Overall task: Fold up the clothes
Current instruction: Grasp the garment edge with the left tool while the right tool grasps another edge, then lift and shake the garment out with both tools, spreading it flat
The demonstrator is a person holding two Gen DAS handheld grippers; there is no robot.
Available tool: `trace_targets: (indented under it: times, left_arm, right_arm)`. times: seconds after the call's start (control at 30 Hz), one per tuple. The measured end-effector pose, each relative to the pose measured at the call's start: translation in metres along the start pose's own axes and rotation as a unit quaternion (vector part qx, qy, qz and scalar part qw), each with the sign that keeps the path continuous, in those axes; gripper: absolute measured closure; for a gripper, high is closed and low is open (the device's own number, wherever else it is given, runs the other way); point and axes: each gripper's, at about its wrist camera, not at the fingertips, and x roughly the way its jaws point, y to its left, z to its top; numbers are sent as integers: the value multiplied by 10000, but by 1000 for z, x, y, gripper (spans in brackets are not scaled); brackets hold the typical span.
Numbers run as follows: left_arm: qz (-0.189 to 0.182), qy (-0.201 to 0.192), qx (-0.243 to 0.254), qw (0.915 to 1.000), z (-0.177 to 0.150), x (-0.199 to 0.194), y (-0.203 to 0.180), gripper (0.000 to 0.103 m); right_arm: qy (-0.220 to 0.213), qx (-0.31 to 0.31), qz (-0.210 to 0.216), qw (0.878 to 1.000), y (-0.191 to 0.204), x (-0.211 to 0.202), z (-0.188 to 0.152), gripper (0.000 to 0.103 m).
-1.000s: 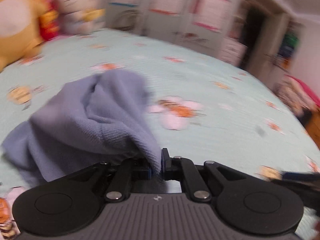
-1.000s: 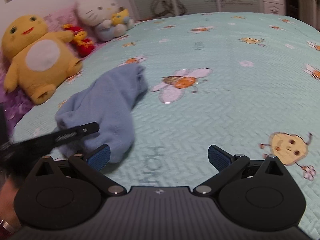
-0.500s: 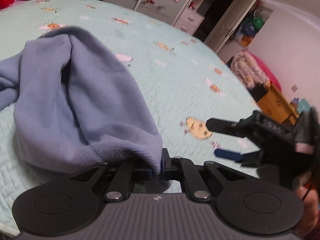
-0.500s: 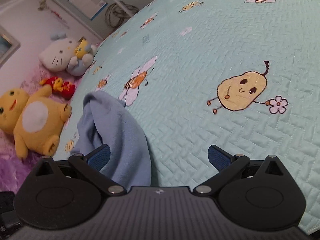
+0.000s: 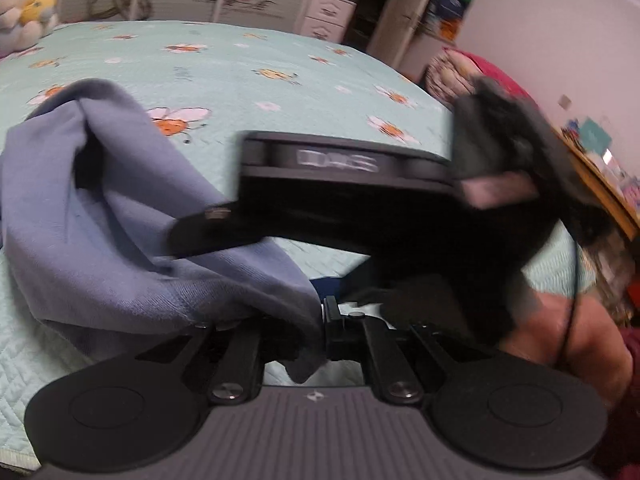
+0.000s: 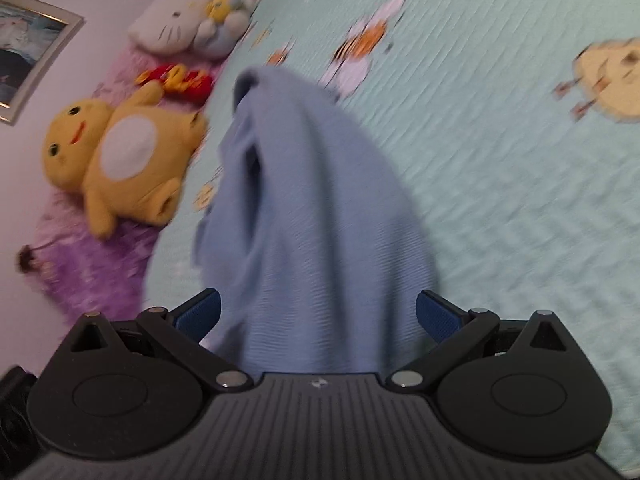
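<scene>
Your left tongs [image 5: 322, 322] pinch the hem of the blue garment [image 5: 132, 220], the jaws nearly together with only the cloth between them; they have just been easing apart a little, yet the cloth is caught there. Your right tongs [image 6: 318, 314] stand wide open, the blue pads [image 6: 200, 314] on either side of the garment's near end without pressing on it. From the left camera you see the right tongs blurred, crossing just above the garment close to the left ones, with your hand [image 5: 560, 344] behind them. The garment lies bunched in a raised ridge on the bed [image 5: 248, 64], running from the tongs toward the head of the bed. At that end sit a yellow plush toy [image 6: 120, 156] and a white cat plush [image 6: 184, 28] on a purple blanket [image 6: 100, 264].
</scene>
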Motion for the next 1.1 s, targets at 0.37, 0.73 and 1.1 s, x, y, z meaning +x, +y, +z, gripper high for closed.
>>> trace_targets:
  times: [0.37,0.73,1.1]
  left_arm:
    - [-777,98,353,9963,-3,-3,-16,72]
    - [-563,-294,-171,9978,3,-16,11,41]
    - [-201,289,-734,9967,9,22,26,39]
  right_arm:
    - [-926,-694,-562,9917,-15,-41,-8,100]
    - [-2949,-2537,-3166,8651,-2,-145,12,100]
    - [-3338,-5,-2021,9207,-122,-219,9,50]
